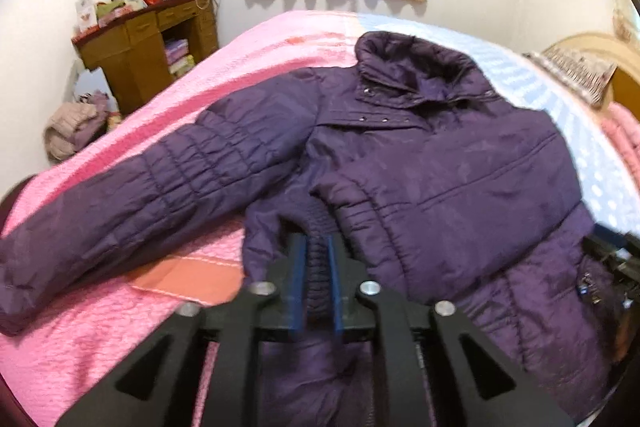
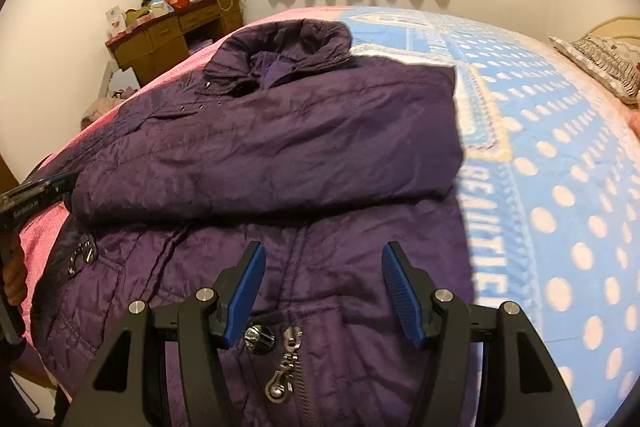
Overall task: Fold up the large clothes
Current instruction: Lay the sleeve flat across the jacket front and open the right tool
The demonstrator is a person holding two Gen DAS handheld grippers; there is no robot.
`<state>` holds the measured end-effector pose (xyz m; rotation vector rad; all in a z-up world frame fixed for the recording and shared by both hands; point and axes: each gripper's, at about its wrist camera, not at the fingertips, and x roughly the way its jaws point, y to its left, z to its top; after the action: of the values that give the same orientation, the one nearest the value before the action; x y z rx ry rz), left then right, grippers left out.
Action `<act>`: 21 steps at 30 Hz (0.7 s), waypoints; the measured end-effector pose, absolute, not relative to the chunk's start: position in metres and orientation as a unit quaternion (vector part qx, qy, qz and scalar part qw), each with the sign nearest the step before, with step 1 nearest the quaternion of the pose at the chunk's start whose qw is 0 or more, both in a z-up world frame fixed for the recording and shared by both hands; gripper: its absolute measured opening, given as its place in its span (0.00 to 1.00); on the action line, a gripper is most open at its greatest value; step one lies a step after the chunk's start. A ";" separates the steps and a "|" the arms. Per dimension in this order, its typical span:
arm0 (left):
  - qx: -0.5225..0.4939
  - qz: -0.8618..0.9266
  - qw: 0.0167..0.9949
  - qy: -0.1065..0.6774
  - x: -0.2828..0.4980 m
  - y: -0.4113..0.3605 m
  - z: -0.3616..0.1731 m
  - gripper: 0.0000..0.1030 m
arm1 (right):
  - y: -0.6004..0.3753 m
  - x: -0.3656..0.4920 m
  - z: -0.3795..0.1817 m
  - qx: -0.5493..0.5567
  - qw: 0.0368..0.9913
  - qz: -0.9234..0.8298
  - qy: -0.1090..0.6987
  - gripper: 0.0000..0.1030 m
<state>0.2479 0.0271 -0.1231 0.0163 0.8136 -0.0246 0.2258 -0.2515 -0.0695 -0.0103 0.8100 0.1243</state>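
Purple padded jacket (image 1: 420,155): bulky, soft, slippery shell; left claw (image 1: 316,267) clenched on ribbed cuff (image 1: 318,251), right claw (image 2: 322,287) released.

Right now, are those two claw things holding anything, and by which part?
The left gripper has the jacket's ribbed cuff between its blue pads; a firm pinch cannot be told. The right gripper hangs open over the jacket front, holding nothing.

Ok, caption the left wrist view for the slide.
Left gripper straddles the ribbed cuff of a purple jacket on a pink bedspread.
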 end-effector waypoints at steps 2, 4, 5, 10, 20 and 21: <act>0.026 0.012 0.931 0.363 0.240 0.029 -0.111 0.72 | -0.259 0.234 -0.046 -0.013 0.928 0.044 0.370 0.59; 0.044 0.035 0.947 0.317 0.234 0.027 -0.097 0.91 | -0.265 0.248 -0.027 -0.010 0.939 0.023 0.343 0.59; 0.054 0.044 0.953 0.296 0.233 0.023 -0.089 0.93 | -0.268 0.255 -0.020 -0.004 0.943 0.014 0.331 0.60; 0.083 0.040 0.960 0.263 0.260 -0.011 -0.080 1.00 | -0.256 0.314 -0.018 0.004 0.953 0.017 0.303 0.75; 0.143 0.025 0.923 0.357 0.337 -0.059 -0.152 1.00 | -0.258 0.369 -0.105 -0.047 0.923 0.036 0.380 0.75; 0.143 0.025 0.923 0.357 0.338 -0.060 -0.153 1.00 | -0.260 0.370 -0.108 -0.043 0.922 0.038 0.384 0.75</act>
<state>0.3376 -0.0598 -0.1530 0.2943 0.7335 0.0514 0.3703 -0.2597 -0.1077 -0.0878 0.7887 0.0772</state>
